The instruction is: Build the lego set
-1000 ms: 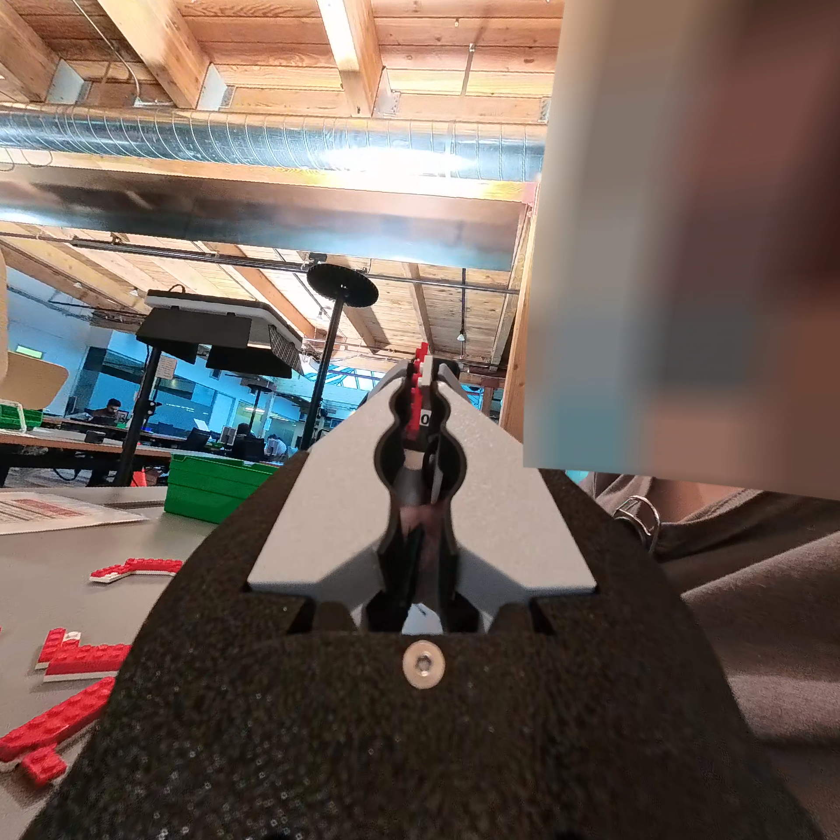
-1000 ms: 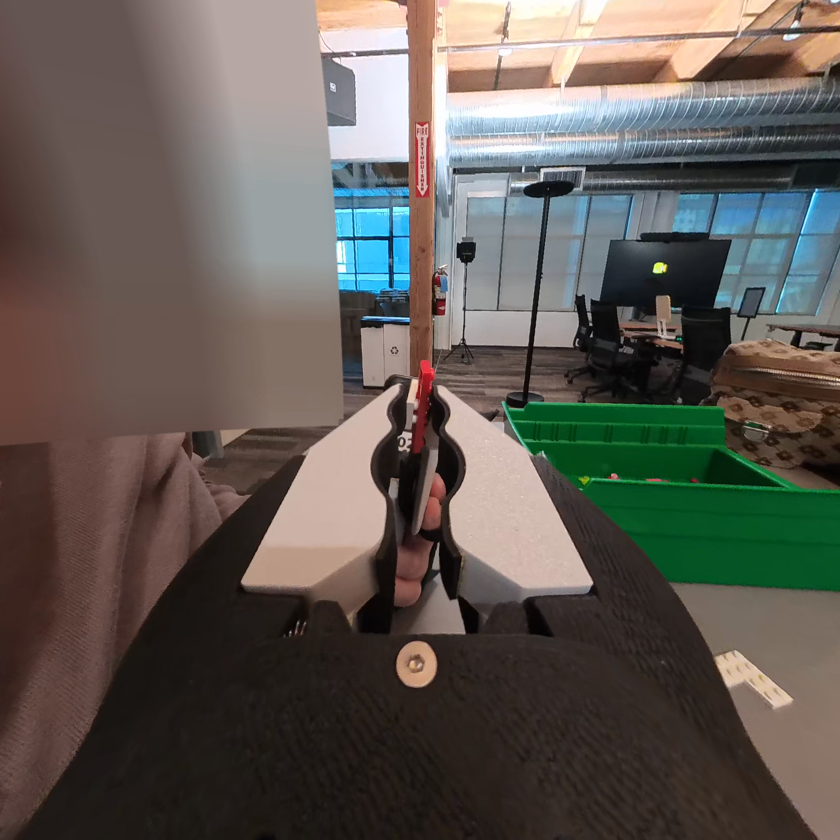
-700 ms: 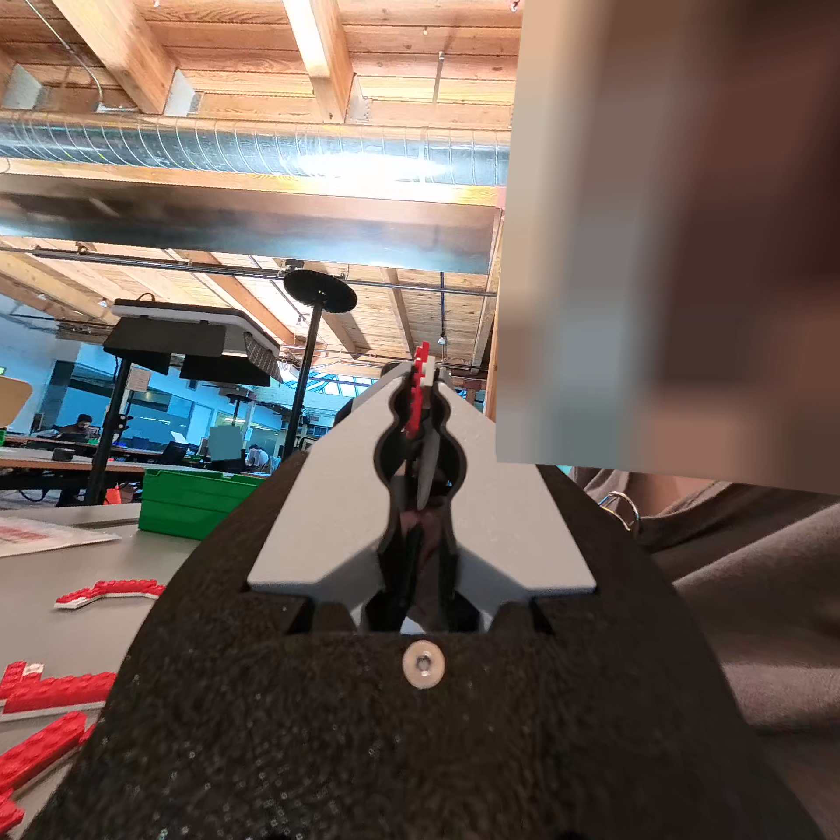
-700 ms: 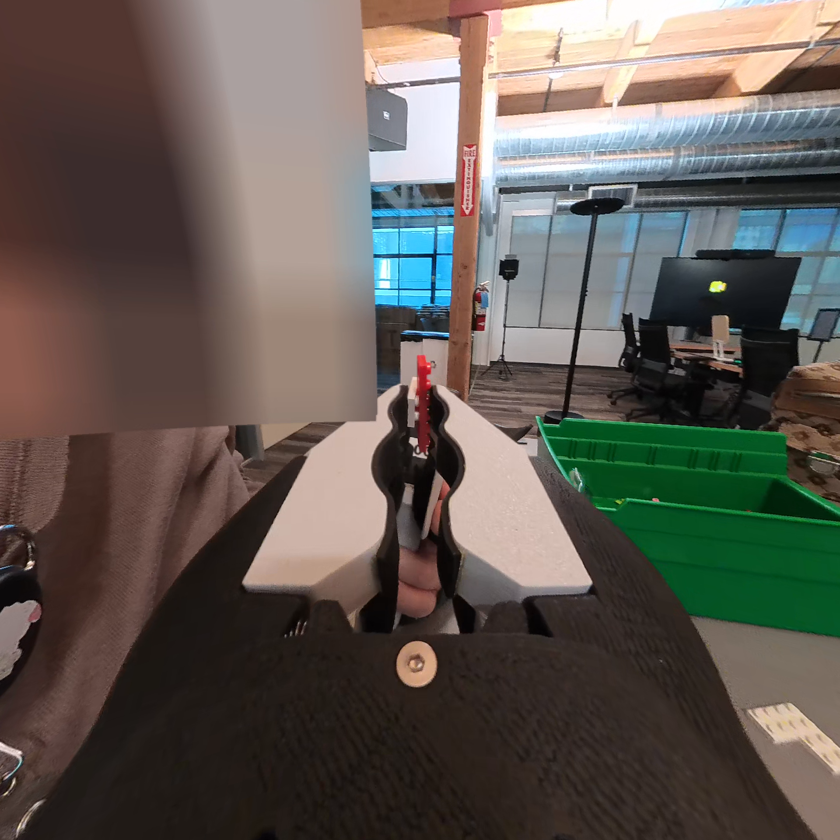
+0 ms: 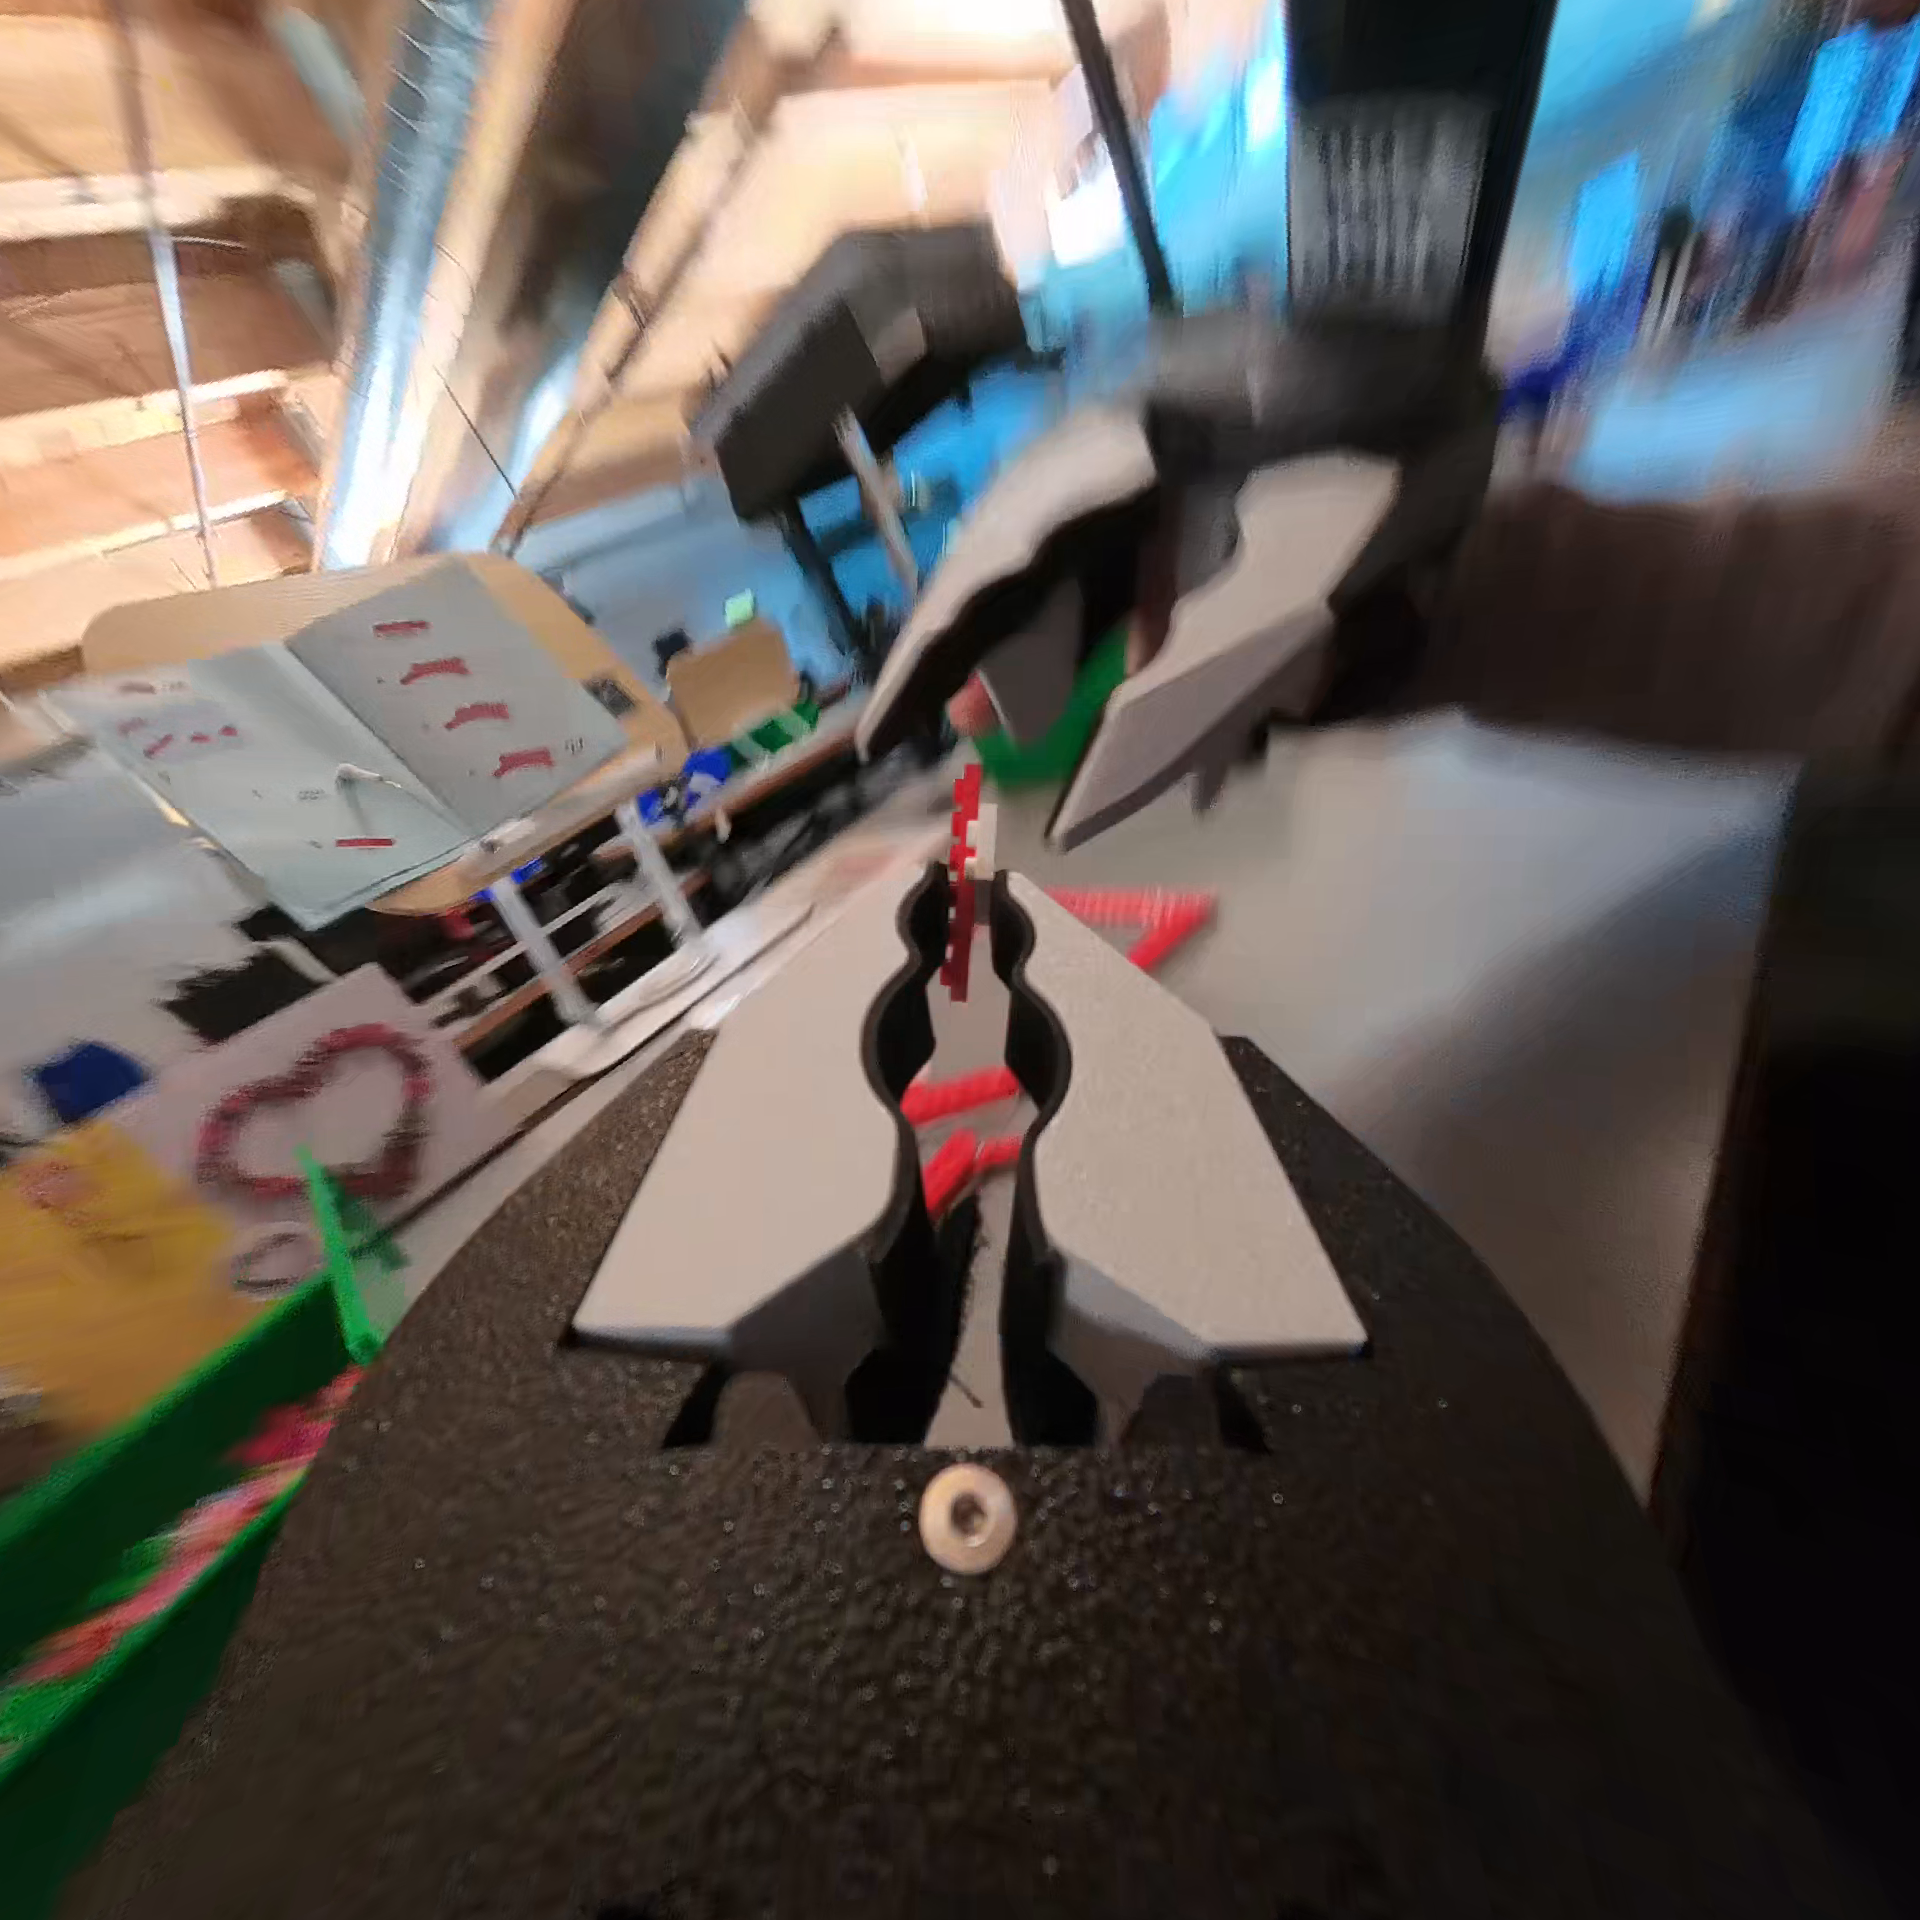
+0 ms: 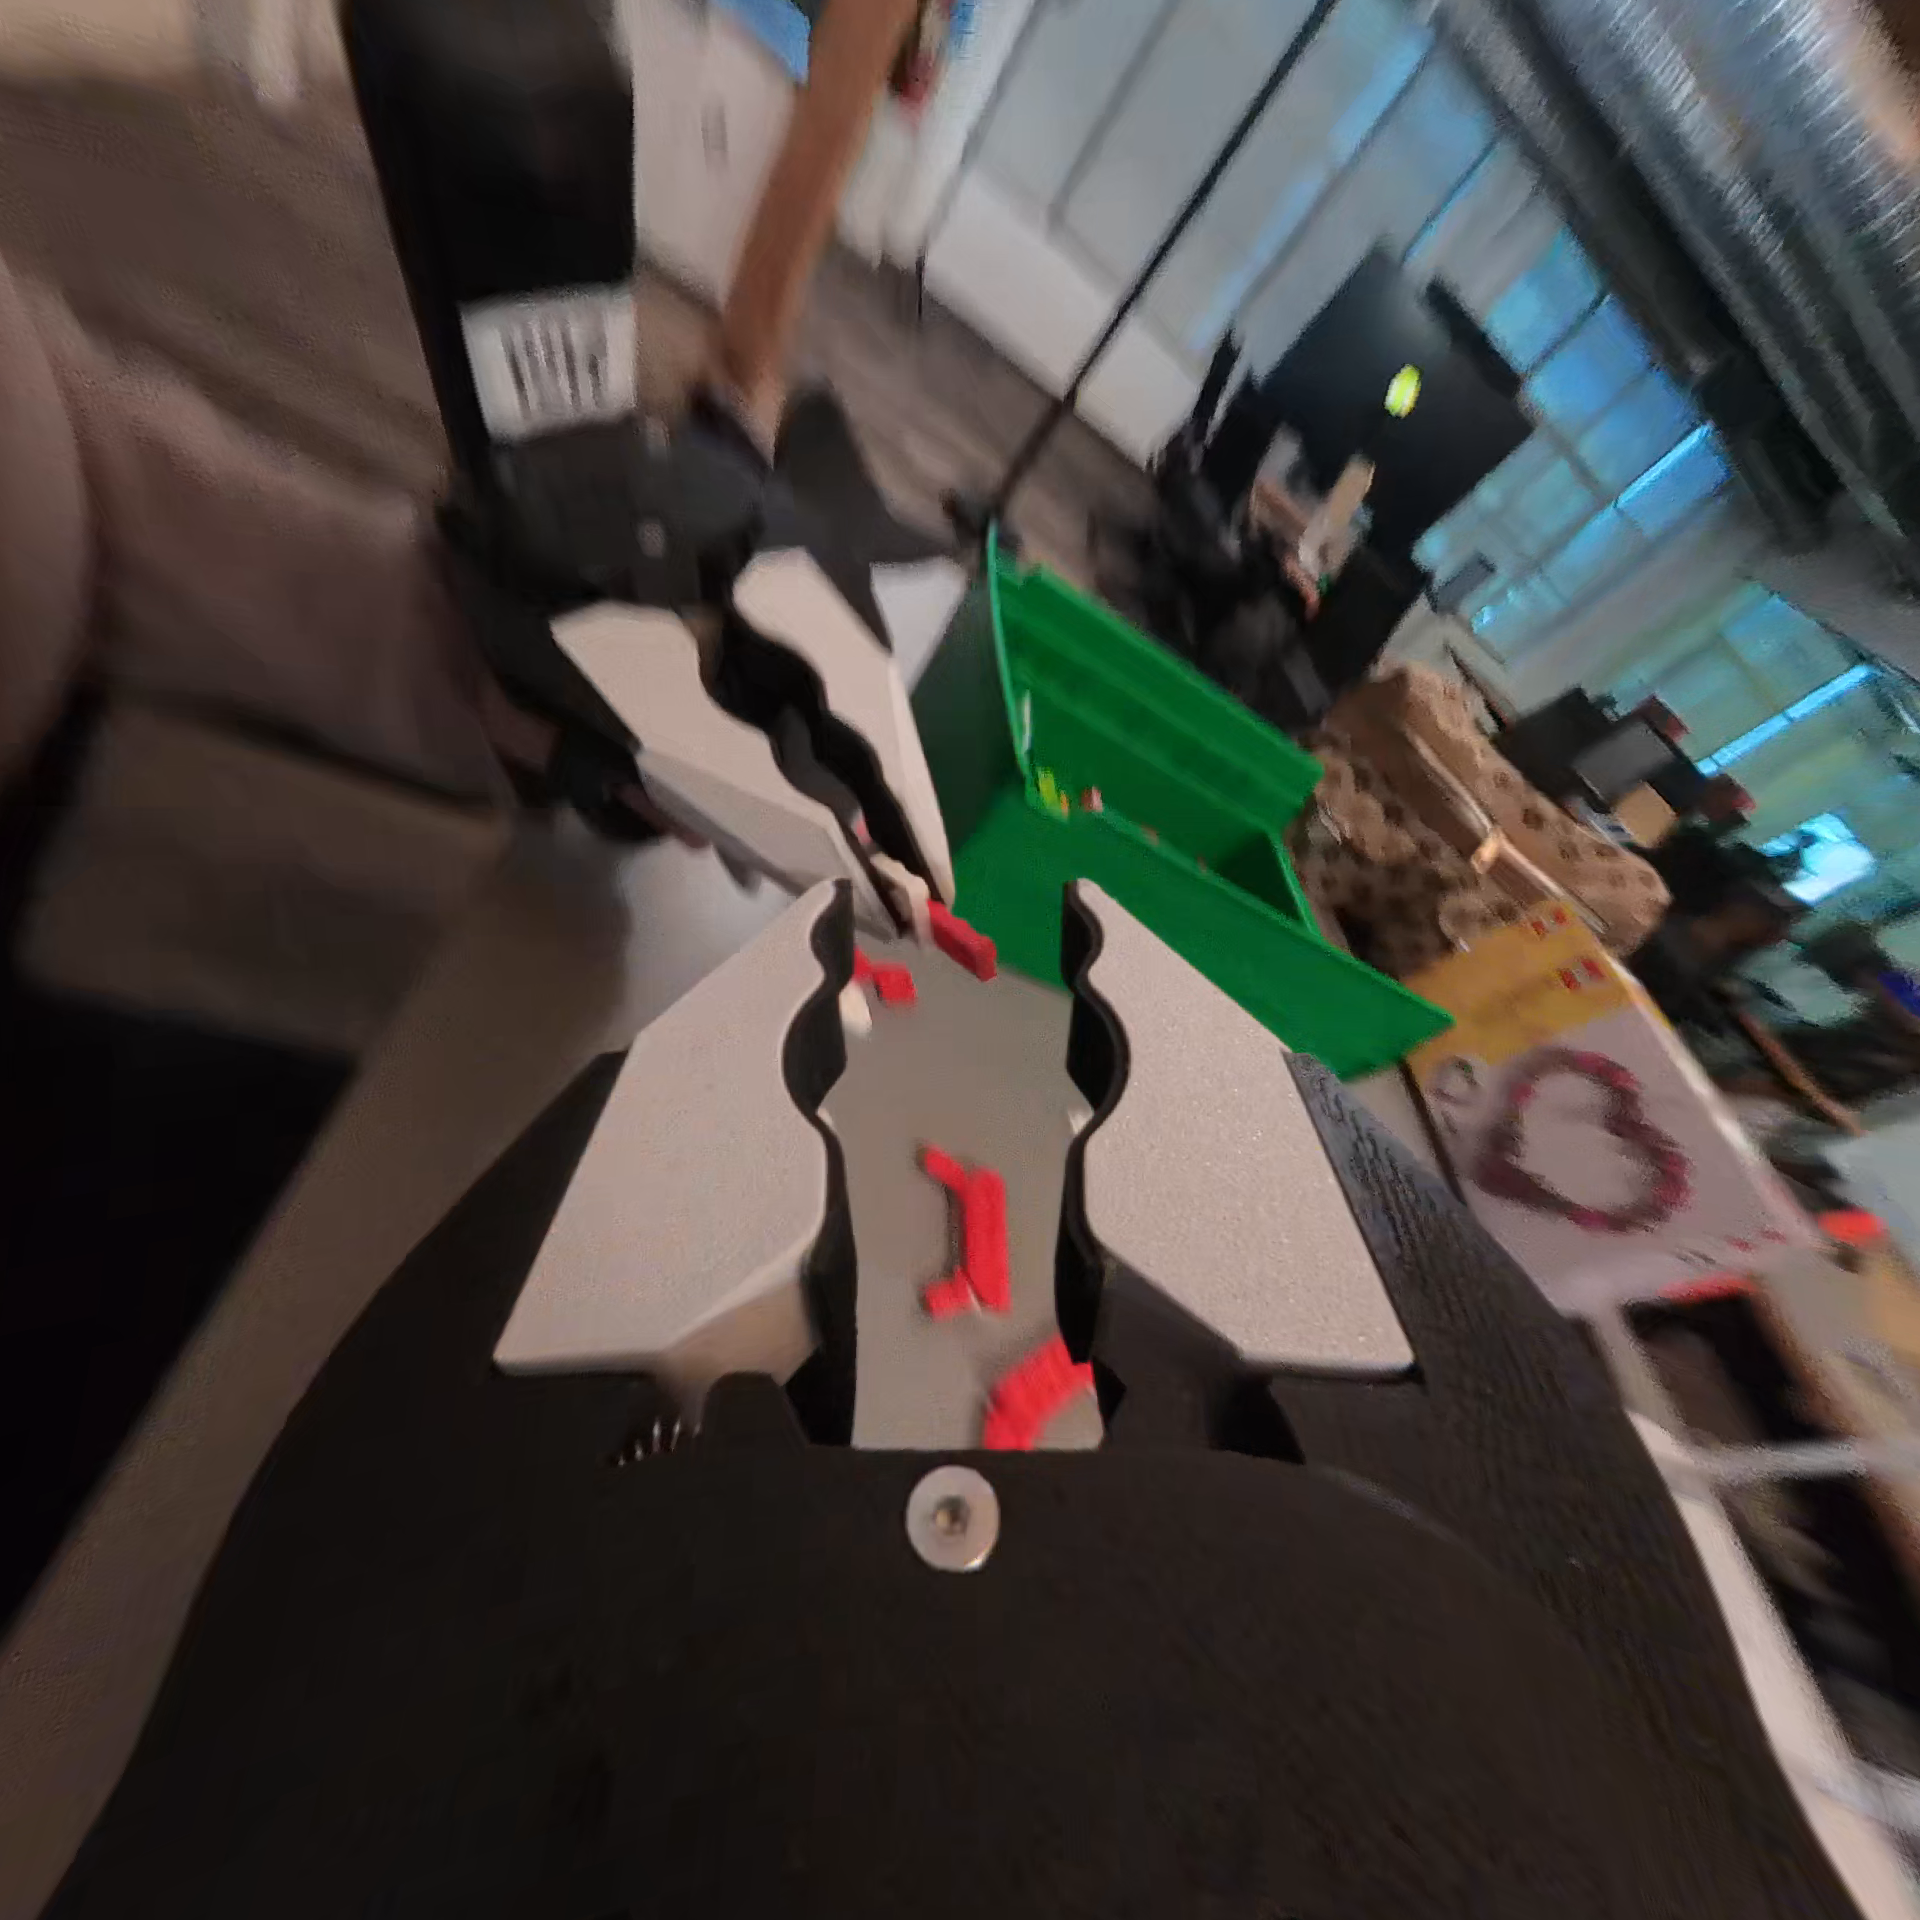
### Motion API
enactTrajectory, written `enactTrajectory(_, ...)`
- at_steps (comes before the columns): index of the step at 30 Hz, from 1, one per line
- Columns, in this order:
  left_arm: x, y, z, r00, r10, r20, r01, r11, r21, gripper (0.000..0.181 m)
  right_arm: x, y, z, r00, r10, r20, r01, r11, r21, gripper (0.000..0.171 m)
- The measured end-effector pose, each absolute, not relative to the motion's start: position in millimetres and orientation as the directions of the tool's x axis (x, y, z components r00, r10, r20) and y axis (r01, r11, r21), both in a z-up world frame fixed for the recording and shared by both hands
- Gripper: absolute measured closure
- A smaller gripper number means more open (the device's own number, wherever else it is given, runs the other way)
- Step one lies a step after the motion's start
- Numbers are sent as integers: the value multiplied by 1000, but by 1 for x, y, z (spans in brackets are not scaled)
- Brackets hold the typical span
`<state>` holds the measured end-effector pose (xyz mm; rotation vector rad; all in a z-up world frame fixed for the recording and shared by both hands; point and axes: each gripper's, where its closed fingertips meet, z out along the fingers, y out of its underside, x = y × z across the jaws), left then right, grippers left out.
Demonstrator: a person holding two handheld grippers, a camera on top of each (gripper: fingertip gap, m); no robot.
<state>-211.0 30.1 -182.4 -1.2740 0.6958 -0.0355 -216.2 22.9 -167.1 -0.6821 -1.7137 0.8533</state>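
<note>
My left gripper [image 5: 971, 883] is shut on a thin red and white lego piece [image 5: 966, 831] that sticks out past its tips. My right gripper [image 6: 956, 902] is open and empty; its tips stand on either side of the far end of that piece [image 6: 961, 940]. It shows in the left wrist view [image 5: 966, 779] facing mine from the upper right. The left gripper shows in the right wrist view [image 6: 904, 862]. Both are over the grey table [image 5: 1455, 935]. Both views are blurred.
Loose red lego pieces [image 6: 971, 1226] lie on the table under the grippers, also in the left wrist view [image 5: 1143, 914]. A green bin [image 6: 1143, 831] stands behind. A box with a heart picture [image 6: 1579, 1143] lies to one side. An open instruction booklet [image 5: 364, 727] stands on a holder.
Both grippers have swung down from facing the room and the person to facing the table. The right gripper has opened and let go of the red piece. The left still holds it.
</note>
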Motion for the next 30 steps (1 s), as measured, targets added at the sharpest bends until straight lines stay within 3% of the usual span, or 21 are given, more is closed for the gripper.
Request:
enactTrajectory(3,-206,39,-205,727,-371,-578,-515,262,-816,175,-214,35,-197,-313,647,696,206,761,-615,143)
enactTrajectory(7,-203,41,-214,709,-403,-578,-530,237,-814,175,-209,43,-219,-368,558,744,303,828,-471,154)
enactTrajectory(11,-201,40,-222,689,-437,-579,-541,222,-811,175,-208,46,-225,-391,541,744,324,838,-439,165)
enactTrajectory(17,-201,44,-228,696,-424,-580,-550,205,-809,175,-208,49,-233,-413,517,749,349,850,-394,167)
enactTrajectory(24,-206,47,-223,774,-447,-448,-425,158,-891,156,-210,60,-233,-355,501,790,331,857,-395,169)
enactTrajectory(30,-215,50,-222,831,-459,-316,-308,94,-947,140,-216,78,-227,-205,359,911,258,917,-303,169)
